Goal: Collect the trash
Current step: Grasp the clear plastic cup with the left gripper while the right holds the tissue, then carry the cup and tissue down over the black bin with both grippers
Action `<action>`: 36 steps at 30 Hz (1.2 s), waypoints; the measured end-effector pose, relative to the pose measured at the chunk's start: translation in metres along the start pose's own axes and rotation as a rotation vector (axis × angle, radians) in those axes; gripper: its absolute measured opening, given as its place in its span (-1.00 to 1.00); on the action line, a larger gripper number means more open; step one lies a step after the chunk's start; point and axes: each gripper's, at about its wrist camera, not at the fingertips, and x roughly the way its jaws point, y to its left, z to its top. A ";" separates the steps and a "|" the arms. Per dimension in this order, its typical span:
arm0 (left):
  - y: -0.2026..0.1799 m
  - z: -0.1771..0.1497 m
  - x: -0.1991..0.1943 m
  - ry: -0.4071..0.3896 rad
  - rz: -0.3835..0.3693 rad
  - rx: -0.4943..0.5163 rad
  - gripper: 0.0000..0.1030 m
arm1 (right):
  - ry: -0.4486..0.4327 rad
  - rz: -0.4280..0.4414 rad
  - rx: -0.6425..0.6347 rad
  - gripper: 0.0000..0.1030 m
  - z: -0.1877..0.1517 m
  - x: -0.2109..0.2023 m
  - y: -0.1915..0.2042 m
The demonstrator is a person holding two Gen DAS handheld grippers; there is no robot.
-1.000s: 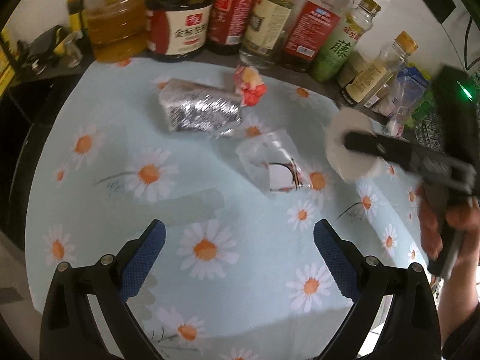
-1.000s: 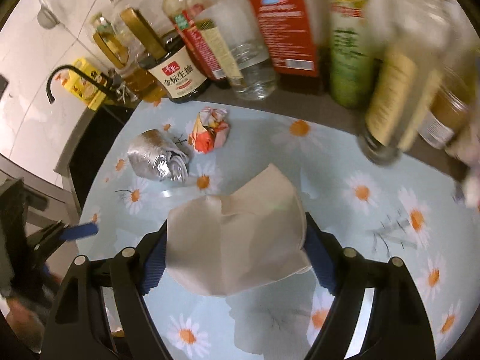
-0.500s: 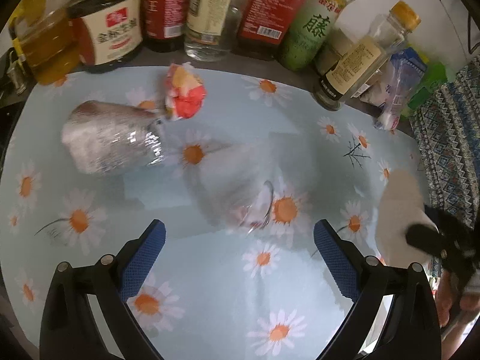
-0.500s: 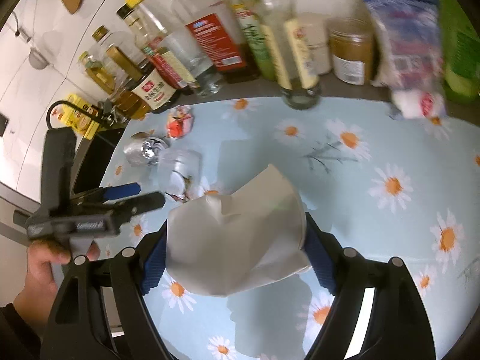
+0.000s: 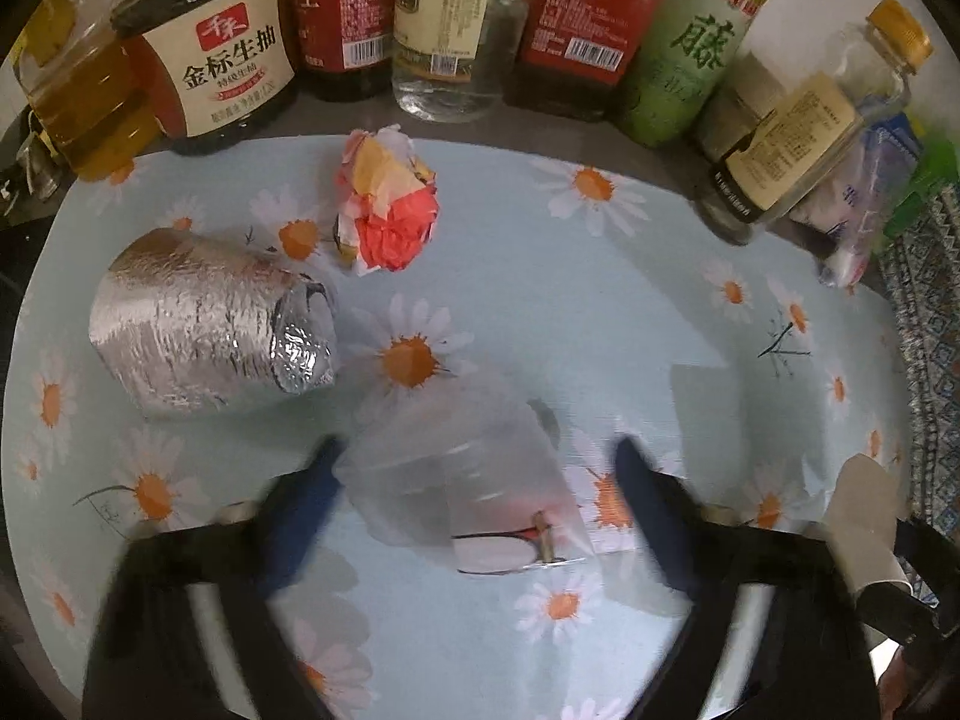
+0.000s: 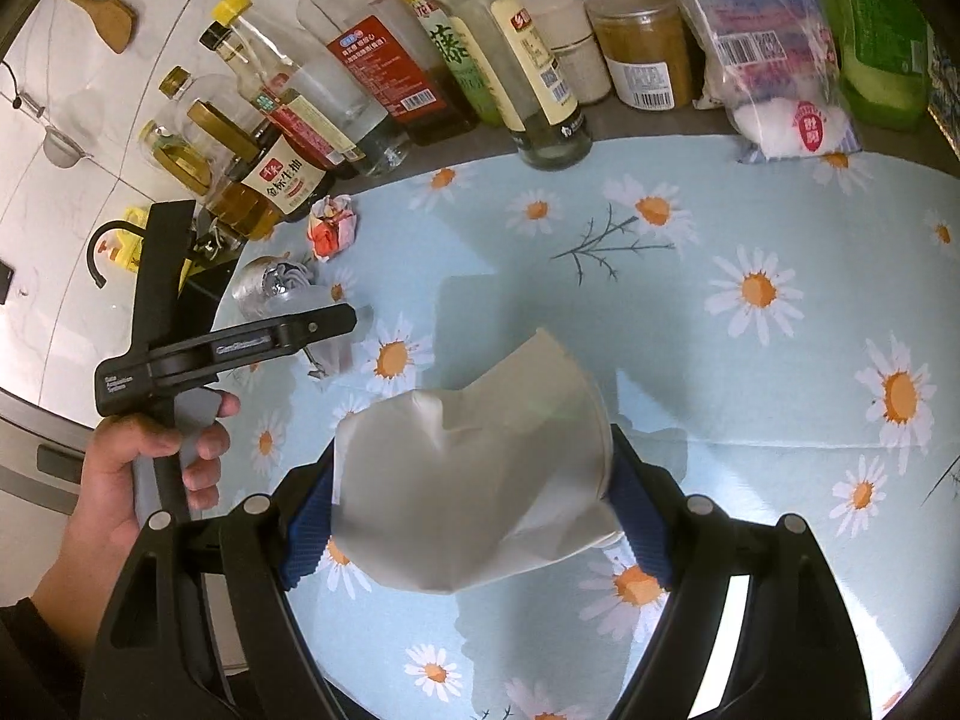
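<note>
Worktop under the daisy-print cloth: more of its back edge fills my left view than a second ago, the row of bottles now close and large there.

Foil-wrapped bundle lies on its side toward the left edge; a second ago it sat further up my left view, near the bottles. Crumpled red-and-yellow wrapper rests just behind it, near the back edge, the two close but whether touching I cannot tell.

Clear plastic bag with a dark printed mark lies mid-cloth, in front of the foil bundle. A second ago it was well ahead of my left tool; now it sits between the blue pads. Jaws have just been closing from their widest and are motion-blurred; the left pad is at the bag's edge, the right pad still apart from it. Not yet clamped.

My right tool stays clamped on the crushed white paper cup, pads pressed on both its sides, held above the cloth toward the front edge. The same cup showed at the right of my left view a second ago, over the cloth; now only a bit of it shows at the lower right border.

My left hand grips its tool handle, seen from the right view.
</note>
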 end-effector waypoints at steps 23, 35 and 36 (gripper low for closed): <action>0.032 -0.038 -0.054 -0.071 -0.096 0.080 0.22 | -0.024 -0.044 -0.016 0.54 -0.021 0.000 0.056; 0.082 -0.096 -0.097 -0.092 -0.150 0.121 0.22 | -0.036 -0.068 -0.055 0.54 -0.059 0.006 0.132; 0.086 -0.100 -0.100 -0.093 -0.155 0.128 0.22 | -0.035 -0.071 -0.059 0.54 -0.062 0.008 0.139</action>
